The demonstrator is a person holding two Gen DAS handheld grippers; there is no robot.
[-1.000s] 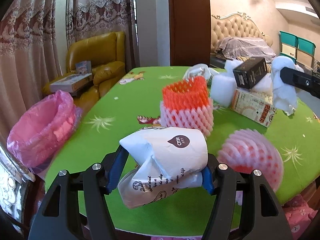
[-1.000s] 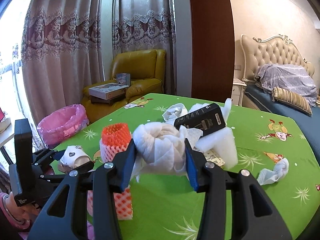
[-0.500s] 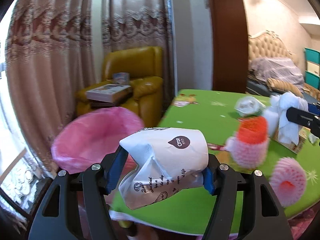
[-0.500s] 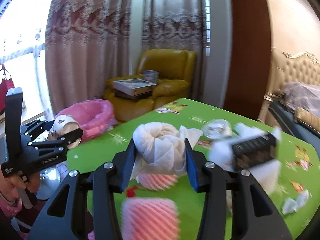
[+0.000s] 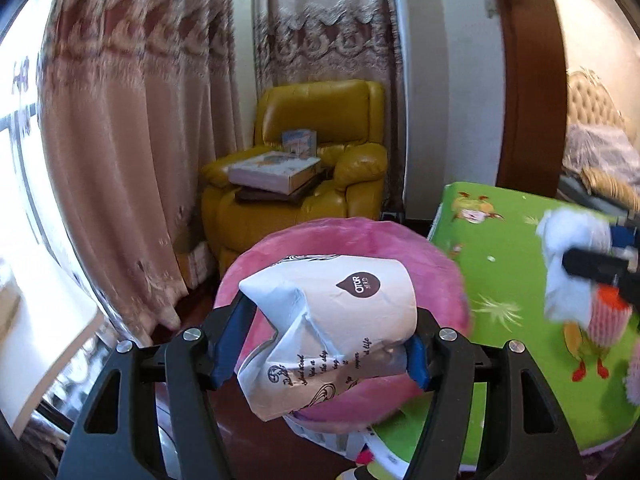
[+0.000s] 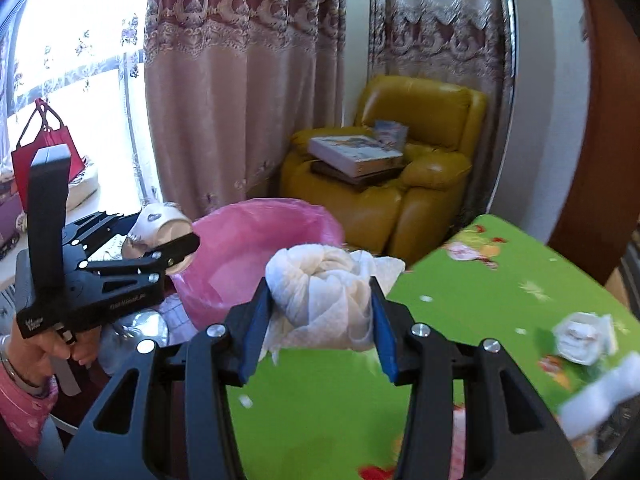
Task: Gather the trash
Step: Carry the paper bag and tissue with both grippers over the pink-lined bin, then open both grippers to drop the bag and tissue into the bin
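Left wrist view: the left gripper (image 5: 334, 336) has its jaws clamped on a crumpled paper cup (image 5: 332, 328), white with brown printing, pinched between the two blue pads (image 5: 230, 344). The cup hangs in front of a bin lined with a pink bag (image 5: 432, 276), which stands just beside the corner of the bench (image 5: 508, 264) with its green cartoon-print cloth. At the right edge the right gripper (image 5: 600, 268) shows as a blurred black bar carrying a white wad of tissue (image 5: 572, 264); a pink-and-orange foam net (image 5: 608, 316) sits on the bench below it. Behind stand a yellow armchair (image 5: 320, 152) with a flat box (image 5: 276, 170) on its seat, and pink curtains (image 5: 132, 120).

Right wrist view: the right gripper (image 6: 318, 316) grips the wad of tissue (image 6: 324, 292) between its blue pads, over the near edge of the bench (image 6: 480, 300). The pink-lined bin (image 6: 248, 248) stands beyond the bench edge, just behind the wad. To the left, a hand (image 6: 44, 344) holds the left gripper (image 6: 164, 246), its jaws closed on the paper cup (image 6: 156, 226) beside the bin's rim. Another crumpled tissue (image 6: 584, 338) lies on the bench at the right. The armchair (image 6: 408, 176) and curtains (image 6: 240, 80) fill the background.
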